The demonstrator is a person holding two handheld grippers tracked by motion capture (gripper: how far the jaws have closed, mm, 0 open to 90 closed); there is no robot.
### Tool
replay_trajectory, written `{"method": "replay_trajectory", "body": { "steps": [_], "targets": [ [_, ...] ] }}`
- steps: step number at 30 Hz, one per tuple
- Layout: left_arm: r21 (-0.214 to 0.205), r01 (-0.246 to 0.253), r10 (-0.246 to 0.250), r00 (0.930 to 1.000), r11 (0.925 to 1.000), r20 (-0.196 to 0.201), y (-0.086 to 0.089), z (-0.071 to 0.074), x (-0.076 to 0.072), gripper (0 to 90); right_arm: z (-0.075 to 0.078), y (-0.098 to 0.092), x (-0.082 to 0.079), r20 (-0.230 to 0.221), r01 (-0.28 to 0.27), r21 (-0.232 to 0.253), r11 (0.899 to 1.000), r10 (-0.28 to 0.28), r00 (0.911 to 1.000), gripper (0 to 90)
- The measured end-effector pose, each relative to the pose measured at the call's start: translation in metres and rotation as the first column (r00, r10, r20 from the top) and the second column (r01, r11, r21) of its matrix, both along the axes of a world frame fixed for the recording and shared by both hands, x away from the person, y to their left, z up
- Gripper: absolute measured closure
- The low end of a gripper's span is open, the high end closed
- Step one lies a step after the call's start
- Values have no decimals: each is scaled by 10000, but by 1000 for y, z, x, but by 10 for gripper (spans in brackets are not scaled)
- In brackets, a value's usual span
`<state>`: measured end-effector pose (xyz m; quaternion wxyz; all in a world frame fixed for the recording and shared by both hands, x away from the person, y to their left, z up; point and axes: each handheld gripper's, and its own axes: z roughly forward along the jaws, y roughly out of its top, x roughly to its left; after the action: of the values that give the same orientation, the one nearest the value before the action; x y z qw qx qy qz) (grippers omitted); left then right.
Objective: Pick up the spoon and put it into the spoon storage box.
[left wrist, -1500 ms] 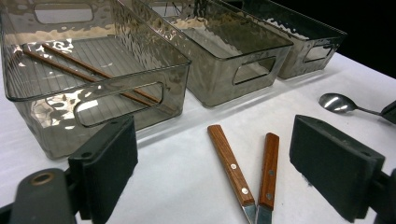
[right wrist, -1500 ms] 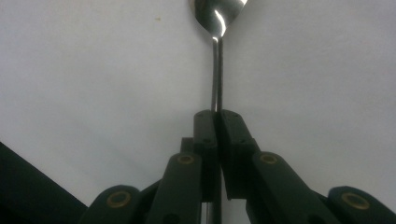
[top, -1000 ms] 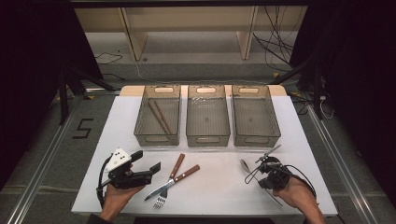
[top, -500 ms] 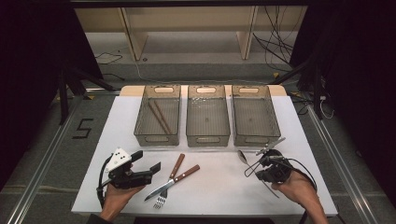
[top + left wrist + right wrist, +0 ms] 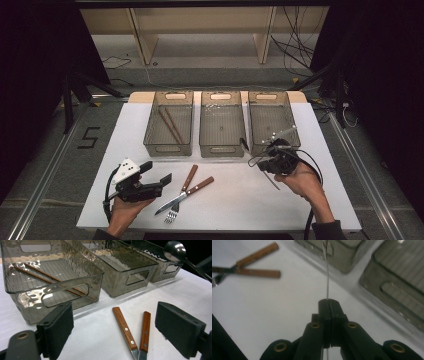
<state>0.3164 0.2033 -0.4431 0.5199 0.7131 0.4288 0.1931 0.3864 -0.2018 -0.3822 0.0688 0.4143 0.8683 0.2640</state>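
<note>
From above, my right gripper point(image 5: 264, 159) pinches a thin shiny metal spoon point(image 5: 245, 145) just in front of the three clear plastic bins point(image 5: 220, 125). My left gripper point(image 5: 113, 331) gapes wide, holding nothing, near two wooden-handled pieces of cutlery point(image 5: 133, 331). Up close, my right jaws squeeze the spoon's handle point(image 5: 327, 277).

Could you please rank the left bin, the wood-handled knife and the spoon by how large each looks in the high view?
1. Left bin, clearly the largest.
2. Wood-handled knife, long and slim.
3. Spoon, held in the right gripper; it looks smallest, though partly hidden by the gripper, so its full length is unsure.
</note>
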Motion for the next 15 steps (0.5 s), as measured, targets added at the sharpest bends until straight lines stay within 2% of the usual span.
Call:
{"method": "replay_trajectory", "body": {
  "steps": [6,15],
  "targets": [
    [-55,-6,6,10000,10000,-15,0,0,0,148,10,23,19,289,-165,415,9990,153,9995,900],
    [-53,22,-22,10000,10000,3,0,0,0,148,19,44,46,371,-23,801,9968,-6,9993,900]
  ]
}}
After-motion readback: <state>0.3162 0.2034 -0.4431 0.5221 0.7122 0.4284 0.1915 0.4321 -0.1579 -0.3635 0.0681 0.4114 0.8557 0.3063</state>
